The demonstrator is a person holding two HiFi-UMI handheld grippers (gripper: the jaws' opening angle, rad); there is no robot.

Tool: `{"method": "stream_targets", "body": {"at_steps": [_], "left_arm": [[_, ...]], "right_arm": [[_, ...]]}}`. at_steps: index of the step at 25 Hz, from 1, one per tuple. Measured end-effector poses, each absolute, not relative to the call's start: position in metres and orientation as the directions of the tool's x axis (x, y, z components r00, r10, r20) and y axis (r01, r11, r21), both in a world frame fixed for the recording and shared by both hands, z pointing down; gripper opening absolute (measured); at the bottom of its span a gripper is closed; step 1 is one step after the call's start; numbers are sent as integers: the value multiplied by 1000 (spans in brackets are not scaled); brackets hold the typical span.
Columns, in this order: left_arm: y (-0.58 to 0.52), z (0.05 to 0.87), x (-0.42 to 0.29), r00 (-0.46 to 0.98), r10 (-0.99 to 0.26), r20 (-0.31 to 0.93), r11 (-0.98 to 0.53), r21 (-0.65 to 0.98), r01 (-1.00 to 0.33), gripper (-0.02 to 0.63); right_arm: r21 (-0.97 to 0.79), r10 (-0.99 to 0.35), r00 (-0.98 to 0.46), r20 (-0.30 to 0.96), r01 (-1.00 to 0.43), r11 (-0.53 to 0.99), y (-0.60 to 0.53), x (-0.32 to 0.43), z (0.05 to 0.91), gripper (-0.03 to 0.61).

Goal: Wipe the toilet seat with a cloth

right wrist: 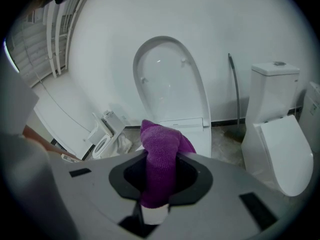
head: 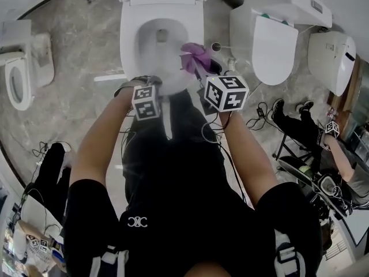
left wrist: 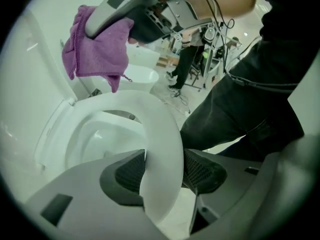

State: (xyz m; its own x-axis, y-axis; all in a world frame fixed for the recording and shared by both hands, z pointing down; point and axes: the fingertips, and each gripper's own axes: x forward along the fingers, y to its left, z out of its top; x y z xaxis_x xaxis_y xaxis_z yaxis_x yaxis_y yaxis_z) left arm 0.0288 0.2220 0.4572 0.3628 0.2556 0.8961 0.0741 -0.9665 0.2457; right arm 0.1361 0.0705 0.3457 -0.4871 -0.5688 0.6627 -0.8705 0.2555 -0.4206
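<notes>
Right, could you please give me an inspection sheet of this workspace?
Surface: white toilet seat, lid upright.
Job's things: purple cloth, bunched.
Clutter: dark round object on the floor.
Grippers: left claw open, seat's front rim between its jaws; right claw shut on the cloth.
Cables: loose cables on the floor.
Surroundings: other toilets either side; a seated person.
</notes>
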Motion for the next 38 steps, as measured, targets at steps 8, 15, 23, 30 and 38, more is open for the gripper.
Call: {"method": "stream_targets", "body": {"at_steps": [8, 15, 23, 30, 38], "left_arm": [[238, 508, 27, 339, 269, 902, -963, 263, 64, 236], [247, 561, 28, 319, 291, 902, -956, 290, 51, 242], [246, 616, 33, 345, 360, 867, -911, 406, -70, 242], [228, 645, 33, 467, 361, 807, -796, 528, -296, 178], [228, 649, 31, 451, 300, 840, -827, 465, -316, 176]], "right_arm": [[-438, -526, -513, 678, -857, 271, 55, 135, 407, 84], [-445, -493, -533, 688, -846, 294, 52, 136, 457, 84], [-451, -440, -556, 705, -830, 326, 54, 135, 508, 84], [-456, -416, -570, 708, -820, 346, 59, 135, 536, 84], [-448, -435, -565, 701, -824, 348, 55, 134, 556, 84]]}}
